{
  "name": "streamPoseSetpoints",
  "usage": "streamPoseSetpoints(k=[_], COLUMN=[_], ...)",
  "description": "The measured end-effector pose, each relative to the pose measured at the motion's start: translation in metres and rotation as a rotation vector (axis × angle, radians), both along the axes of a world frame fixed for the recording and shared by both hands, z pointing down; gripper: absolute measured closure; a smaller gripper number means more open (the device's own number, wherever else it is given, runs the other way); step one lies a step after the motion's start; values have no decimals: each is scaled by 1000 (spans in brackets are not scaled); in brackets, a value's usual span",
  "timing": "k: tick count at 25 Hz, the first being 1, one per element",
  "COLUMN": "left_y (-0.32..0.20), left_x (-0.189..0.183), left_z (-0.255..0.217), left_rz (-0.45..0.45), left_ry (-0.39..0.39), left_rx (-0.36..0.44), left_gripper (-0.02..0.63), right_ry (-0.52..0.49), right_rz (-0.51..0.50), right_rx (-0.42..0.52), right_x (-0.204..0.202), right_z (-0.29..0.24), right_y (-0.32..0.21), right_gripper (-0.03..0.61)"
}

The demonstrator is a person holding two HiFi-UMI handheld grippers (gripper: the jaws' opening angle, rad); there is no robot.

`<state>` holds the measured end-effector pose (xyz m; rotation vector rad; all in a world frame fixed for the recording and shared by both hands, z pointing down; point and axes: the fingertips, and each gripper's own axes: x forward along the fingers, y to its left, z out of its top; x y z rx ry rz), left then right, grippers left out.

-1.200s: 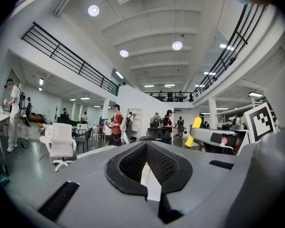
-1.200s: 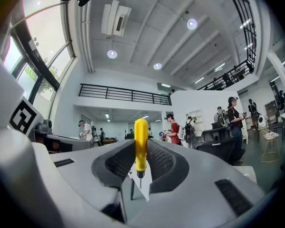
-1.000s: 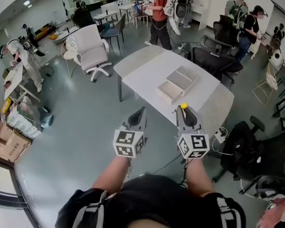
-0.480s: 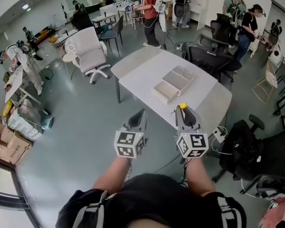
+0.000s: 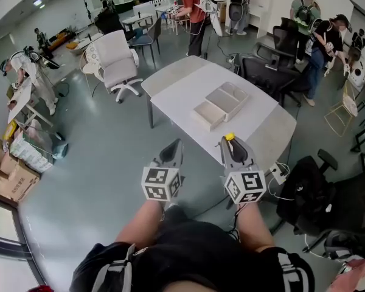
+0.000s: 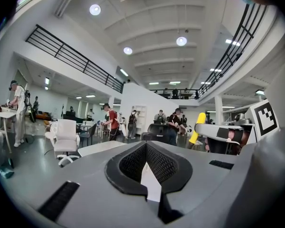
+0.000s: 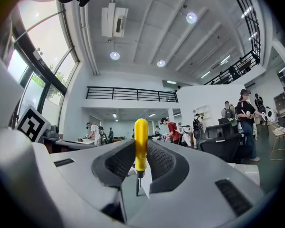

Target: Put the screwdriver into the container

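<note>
The container (image 5: 221, 104) sits on the worktop (image 5: 261, 123), ahead of both tongs. The left tongs (image 5: 173, 148) and right tongs (image 5: 230, 145) are side by side near its front edge. The screwdriver (image 5: 229, 137) stands upright between the right jaws. A chair (image 5: 118, 66) stands left of the worktop.

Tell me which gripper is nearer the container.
Right. The right gripper, shut on the screwdriver, hangs by the table's near edge, just short of the container; the left gripper is over the floor, off to the left.
</note>
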<state>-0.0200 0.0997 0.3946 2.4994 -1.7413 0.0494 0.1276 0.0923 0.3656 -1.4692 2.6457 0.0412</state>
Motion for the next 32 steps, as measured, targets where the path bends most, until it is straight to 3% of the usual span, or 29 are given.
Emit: streamPoseSetpoints(k=[13,24,32], left_y=[-66,-193,-280], left_x=[-8,-31,-56], left_z=[3,0,1], left_rz=[21,74,127], left_ry=[12,17,16], left_rx=[37,23,-4], left_gripper=[601,601,601], right_ry=[40,10,45], right_rz=[7,54,105], right_rx=[19,-21,-48], right_x=[-17,-36,-64], right_z=[7,5,7], right_y=[-61,-186,-272], right_gripper=[505,505,505])
